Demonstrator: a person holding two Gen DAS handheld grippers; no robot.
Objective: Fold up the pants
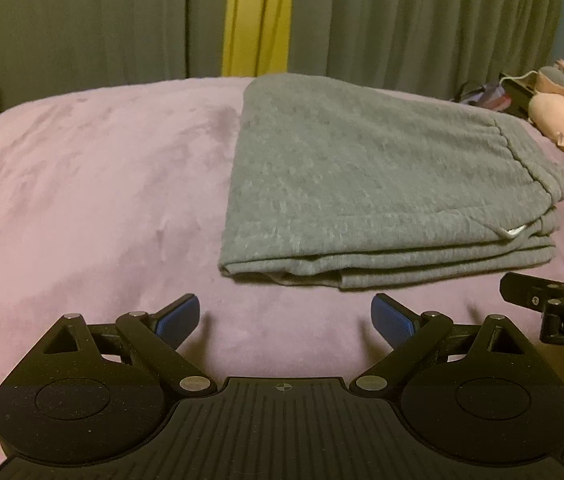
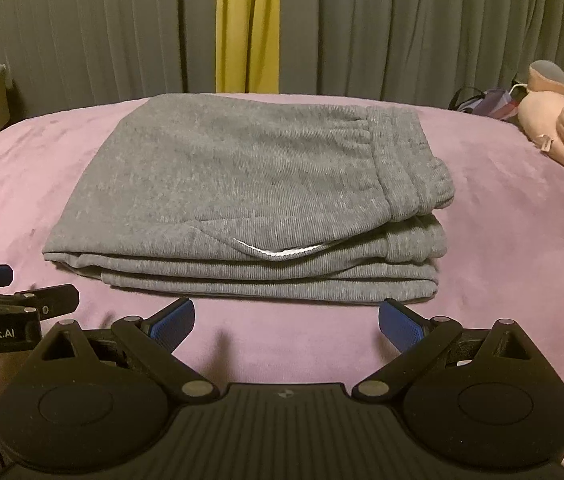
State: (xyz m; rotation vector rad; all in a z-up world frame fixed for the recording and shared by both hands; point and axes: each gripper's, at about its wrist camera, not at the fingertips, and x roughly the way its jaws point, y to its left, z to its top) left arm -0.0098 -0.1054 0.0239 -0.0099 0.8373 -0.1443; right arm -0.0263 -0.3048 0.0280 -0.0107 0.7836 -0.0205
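left gripper (image 1: pixel 286 316), right gripper (image 2: pixel 286 320): fingers wide apart, holding nothing; folded pants (image 2: pixel 249 200) just ahead.

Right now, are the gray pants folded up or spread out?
Folded. The pants lie in a neat stack on the pink blanket, with several layers showing along the near edge.

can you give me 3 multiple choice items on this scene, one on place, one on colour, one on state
1. Where do the pants lie?
A. on the bed cover
B. on a chair
C. in a basket

2. What colour is the bed cover?
A. white
B. pink-purple
C. black

3. How do the right tongs stand?
A. shut on the pants
B. shut on nothing
C. open, short of the pants

Answers:
1 A, the folded stack rests on the cover.
2 B, it shows all around the pants.
3 C, the blue pads are wide apart with bare cover between.
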